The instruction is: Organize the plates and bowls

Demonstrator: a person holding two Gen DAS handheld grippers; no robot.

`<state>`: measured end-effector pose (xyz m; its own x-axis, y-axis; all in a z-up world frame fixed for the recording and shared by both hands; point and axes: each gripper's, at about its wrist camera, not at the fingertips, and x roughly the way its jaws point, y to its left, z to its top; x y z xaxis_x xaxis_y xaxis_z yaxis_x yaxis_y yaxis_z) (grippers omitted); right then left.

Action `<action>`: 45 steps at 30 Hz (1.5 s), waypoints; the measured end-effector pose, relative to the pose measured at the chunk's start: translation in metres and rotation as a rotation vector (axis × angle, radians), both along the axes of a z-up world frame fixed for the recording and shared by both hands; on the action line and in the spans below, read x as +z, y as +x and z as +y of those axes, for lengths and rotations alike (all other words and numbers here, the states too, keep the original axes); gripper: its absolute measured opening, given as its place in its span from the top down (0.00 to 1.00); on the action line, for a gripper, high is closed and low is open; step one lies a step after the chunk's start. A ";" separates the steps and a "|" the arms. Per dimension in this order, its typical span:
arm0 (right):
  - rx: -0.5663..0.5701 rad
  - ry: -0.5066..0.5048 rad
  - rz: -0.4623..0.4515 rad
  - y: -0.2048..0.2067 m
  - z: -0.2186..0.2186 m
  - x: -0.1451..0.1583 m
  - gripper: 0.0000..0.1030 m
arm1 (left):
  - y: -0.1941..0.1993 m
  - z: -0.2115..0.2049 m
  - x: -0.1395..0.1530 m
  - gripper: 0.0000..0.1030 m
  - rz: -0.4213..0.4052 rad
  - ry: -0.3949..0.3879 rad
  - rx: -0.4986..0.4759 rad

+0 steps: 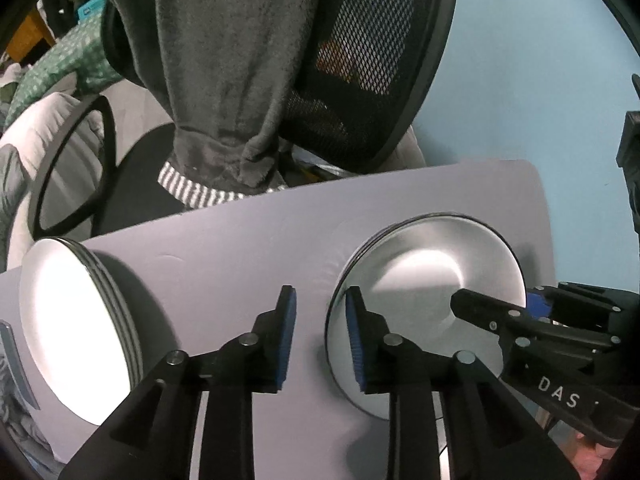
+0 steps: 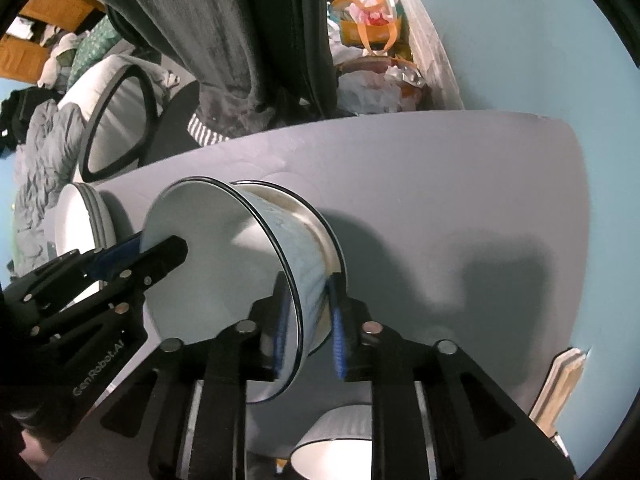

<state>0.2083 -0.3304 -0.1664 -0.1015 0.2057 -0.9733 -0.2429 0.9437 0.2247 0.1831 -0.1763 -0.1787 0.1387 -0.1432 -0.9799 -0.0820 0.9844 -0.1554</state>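
A white bowl with a dark rim (image 1: 424, 280) (image 2: 224, 248) rests in a short stack of bowls on the pale grey table (image 1: 240, 240) (image 2: 440, 200). My left gripper (image 1: 320, 340) (image 2: 140, 254) straddles the bowl's left rim, one blue pad inside and one outside. A gap shows at the pads, so it is open. My right gripper (image 2: 310, 320) (image 1: 500, 300) straddles the opposite wall the same way, and its pads stand a little off the wall. A stack of white plates (image 1: 76, 320) (image 2: 76, 216) lies at the table's left end.
Another bowl with a ribbed grey outside (image 2: 336, 432) sits at the near edge under my right gripper. An office chair draped with a grey garment (image 1: 224, 80) stands behind the table. A light-blue wall (image 1: 540, 80) is on the right. A wooden piece (image 2: 560, 384) sticks out at the table's right edge.
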 end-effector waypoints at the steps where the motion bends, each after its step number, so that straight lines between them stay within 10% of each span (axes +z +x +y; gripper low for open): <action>1: -0.002 0.002 -0.005 -0.001 0.000 0.002 0.76 | -0.001 0.001 0.003 0.75 -0.012 0.000 0.002; 26: -0.054 -0.138 -0.287 -0.041 -0.021 0.077 0.50 | -0.060 -0.004 0.075 0.44 -0.190 -0.042 -0.138; 45: -0.226 -0.168 -0.231 -0.106 -0.072 0.065 0.49 | -0.110 -0.060 0.064 0.44 -0.151 -0.112 -0.359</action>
